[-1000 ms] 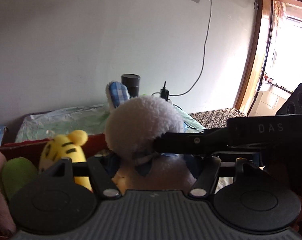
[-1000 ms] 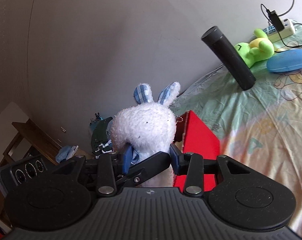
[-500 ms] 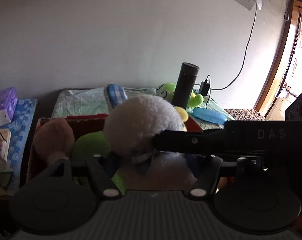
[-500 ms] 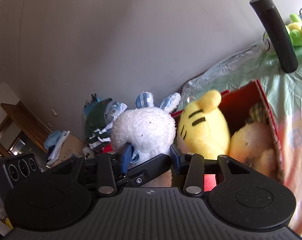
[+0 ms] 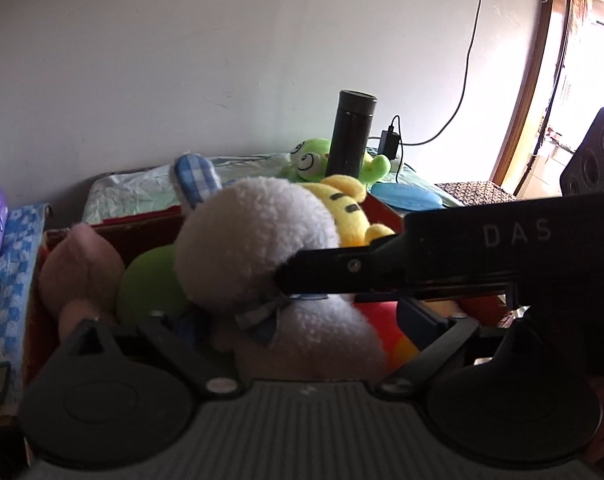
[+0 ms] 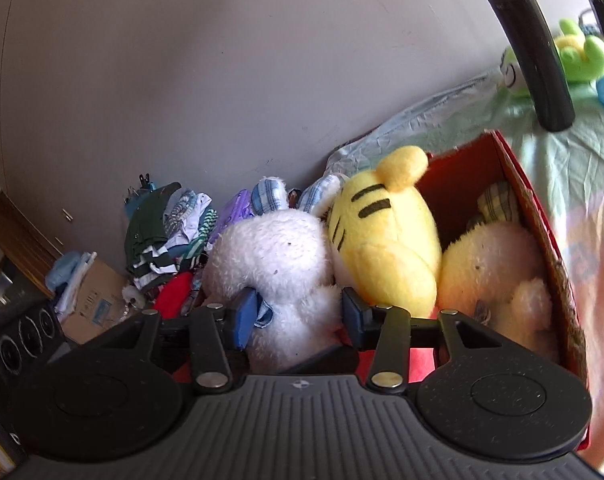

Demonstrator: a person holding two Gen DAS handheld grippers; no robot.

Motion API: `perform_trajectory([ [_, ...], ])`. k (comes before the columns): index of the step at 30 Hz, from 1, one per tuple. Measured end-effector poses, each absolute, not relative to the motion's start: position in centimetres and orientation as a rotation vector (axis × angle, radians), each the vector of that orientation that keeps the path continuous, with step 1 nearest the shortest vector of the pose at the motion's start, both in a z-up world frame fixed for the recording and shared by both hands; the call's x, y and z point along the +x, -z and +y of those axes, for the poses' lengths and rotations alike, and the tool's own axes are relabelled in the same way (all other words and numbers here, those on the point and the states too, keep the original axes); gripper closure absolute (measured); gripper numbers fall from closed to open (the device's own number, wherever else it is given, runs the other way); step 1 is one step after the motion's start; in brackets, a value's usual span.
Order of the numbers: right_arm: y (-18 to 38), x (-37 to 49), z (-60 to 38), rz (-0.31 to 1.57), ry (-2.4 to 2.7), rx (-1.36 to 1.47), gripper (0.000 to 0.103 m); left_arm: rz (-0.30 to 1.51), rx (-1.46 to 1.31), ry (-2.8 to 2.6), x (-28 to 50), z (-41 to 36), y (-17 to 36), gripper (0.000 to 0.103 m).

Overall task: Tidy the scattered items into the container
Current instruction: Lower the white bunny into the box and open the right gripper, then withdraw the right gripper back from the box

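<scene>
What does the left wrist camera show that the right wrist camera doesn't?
Only the left wrist view shows a pink plush and a lime plush inside the red box. Only the right wrist view shows a clothes pile and a cardboard carton beyond the box. Both show the white bunny, the yellow tiger plush, the black flask and the green frog plush.
</scene>
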State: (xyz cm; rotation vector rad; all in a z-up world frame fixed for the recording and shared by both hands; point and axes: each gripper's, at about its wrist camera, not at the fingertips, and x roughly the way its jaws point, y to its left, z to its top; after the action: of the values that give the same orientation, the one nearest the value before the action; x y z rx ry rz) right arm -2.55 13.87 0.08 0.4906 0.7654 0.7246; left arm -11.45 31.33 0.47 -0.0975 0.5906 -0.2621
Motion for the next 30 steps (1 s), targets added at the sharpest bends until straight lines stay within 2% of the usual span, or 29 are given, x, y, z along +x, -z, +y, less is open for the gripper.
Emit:
perform_trajectory([
  [3,-1.0,-3.5,13.6,0.762,-0.726,0.491,0.049,0.589,-0.097,0.234,-12.2,31.4,-1.2,0.004],
  [13,-2.8,-6.7,10.2,0.689,-0.717,0.454,0.05,0.602,-0.067,-0.019,-16.2,29.0,-3.8,0.001],
  [19,-3.1,-8.8,6.1,0.675,-0.697,0.46,0.05,0.528,-0.105,-0.116,-18.6,25.9,-4.9,0.001],
  [24,-2.8,-10.5,2.7,0.705,-0.636,0.428,0.048,0.647,-0.179,-0.095,-17.8,22.7,-4.7,0.001],
  [30,-0.8,-11.6,-0.4,0.776,-0.545,0.356,0.046,0.826,-0.21,-0.154,-17.5,18.8,-2.0,0.001],
])
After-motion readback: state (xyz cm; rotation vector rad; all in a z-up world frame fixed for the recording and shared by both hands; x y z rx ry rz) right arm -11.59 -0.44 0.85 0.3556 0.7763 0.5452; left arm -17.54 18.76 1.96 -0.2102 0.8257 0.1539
